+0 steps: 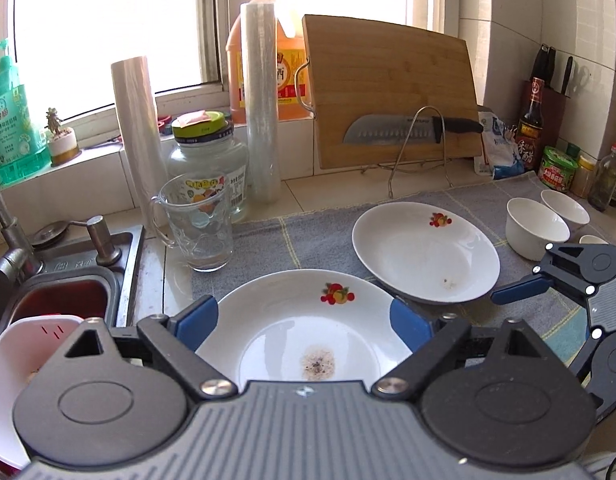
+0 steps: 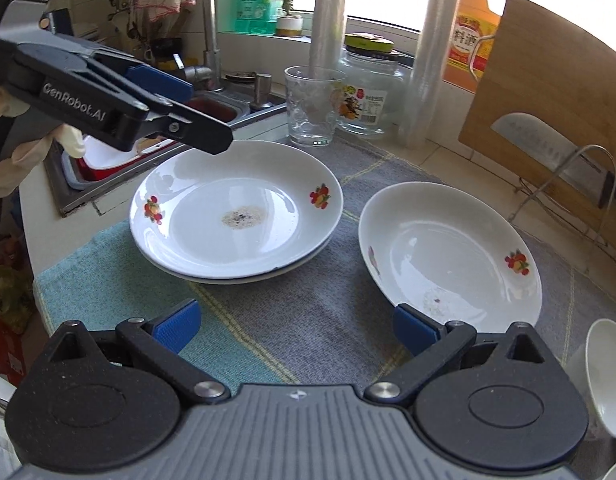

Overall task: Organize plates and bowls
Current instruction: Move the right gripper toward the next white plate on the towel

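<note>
Plates are sitting on the grey towel: the stacked white fruit-print plates [image 2: 236,216] below my left hand-held gripper [image 1: 304,320], the single white plate [image 2: 450,256] just ahead of my right hand-held gripper [image 2: 296,330]; both are standing apart, empty.

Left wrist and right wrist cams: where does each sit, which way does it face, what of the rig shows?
Left wrist: on the left gripper, angled down toward the window wall; stacked plates between its open jaws, cutting board behind; right gripper at right edge.
Right wrist: on the right gripper, angled down toward the sink; jaws open over the towel; left gripper and a gloved hand upper left.
Shared: stacked plates, single plate, glass mug.
</note>
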A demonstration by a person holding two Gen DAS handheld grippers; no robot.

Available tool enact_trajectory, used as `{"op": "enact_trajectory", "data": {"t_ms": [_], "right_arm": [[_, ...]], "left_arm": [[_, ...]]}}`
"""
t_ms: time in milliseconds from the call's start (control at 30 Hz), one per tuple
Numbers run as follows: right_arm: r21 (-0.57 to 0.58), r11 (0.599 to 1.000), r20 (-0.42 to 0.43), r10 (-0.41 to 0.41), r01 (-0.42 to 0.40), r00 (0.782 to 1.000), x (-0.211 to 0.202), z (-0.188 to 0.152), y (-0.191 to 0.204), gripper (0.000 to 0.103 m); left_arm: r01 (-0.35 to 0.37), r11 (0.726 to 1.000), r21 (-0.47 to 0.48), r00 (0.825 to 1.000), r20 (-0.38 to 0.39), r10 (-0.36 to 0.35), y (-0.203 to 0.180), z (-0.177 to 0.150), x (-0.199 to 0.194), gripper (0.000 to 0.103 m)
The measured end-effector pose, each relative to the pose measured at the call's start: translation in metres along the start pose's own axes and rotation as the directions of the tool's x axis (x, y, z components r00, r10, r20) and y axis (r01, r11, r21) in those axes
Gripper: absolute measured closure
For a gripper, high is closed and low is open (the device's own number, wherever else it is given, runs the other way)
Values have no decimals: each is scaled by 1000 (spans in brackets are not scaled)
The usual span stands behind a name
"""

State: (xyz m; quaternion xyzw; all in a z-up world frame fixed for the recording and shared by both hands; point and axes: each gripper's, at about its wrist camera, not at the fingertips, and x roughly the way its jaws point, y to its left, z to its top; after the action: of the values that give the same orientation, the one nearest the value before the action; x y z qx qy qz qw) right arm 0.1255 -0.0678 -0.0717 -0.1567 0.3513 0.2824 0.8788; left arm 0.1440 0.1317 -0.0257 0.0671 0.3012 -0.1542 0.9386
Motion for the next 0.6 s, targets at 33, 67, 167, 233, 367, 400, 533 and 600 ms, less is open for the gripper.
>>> {"op": "enact_trajectory", "data": {"t_ms": [33, 67, 167, 233, 367, 400, 533, 600], "right_arm": [[19, 1000, -1, -16, 16, 1000, -2, -2, -2, 0], [38, 999, -5, -31, 32, 999, -5, -3, -4, 0], [67, 994, -16, -90, 91, 996, -13, -9, -10, 0], [77, 989, -21, -122, 124, 992, -20, -13, -15, 0], [76, 983, -33, -165, 167, 986, -31, -15, -31, 0], [69, 982, -36, -171, 173, 985, -33, -15, -35, 0], [41, 984, -35, -171, 173, 985, -42, -13, -57, 0], [25, 987, -40, -159, 160, 986, -44, -10, -70, 0]], "left_arm": [[-10, 1000, 3, 1000, 10, 10, -5, 0, -1, 10], [-17, 1000, 6, 1000, 19, 17, -10, -1, -1, 10], [-18, 999, 39, 999, 35, 17, -26, -2, 0, 10], [1, 999, 53, 999, 48, -3, -36, -2, 0, 10], [29, 998, 56, 998, 45, -31, -56, -3, 5, 10], [29, 998, 54, 998, 45, -32, -60, -4, 6, 10], [22, 998, 57, 998, 51, -25, -83, -7, 10, 10], [8, 999, 44, 999, 47, -10, -93, -6, 13, 10]]}}
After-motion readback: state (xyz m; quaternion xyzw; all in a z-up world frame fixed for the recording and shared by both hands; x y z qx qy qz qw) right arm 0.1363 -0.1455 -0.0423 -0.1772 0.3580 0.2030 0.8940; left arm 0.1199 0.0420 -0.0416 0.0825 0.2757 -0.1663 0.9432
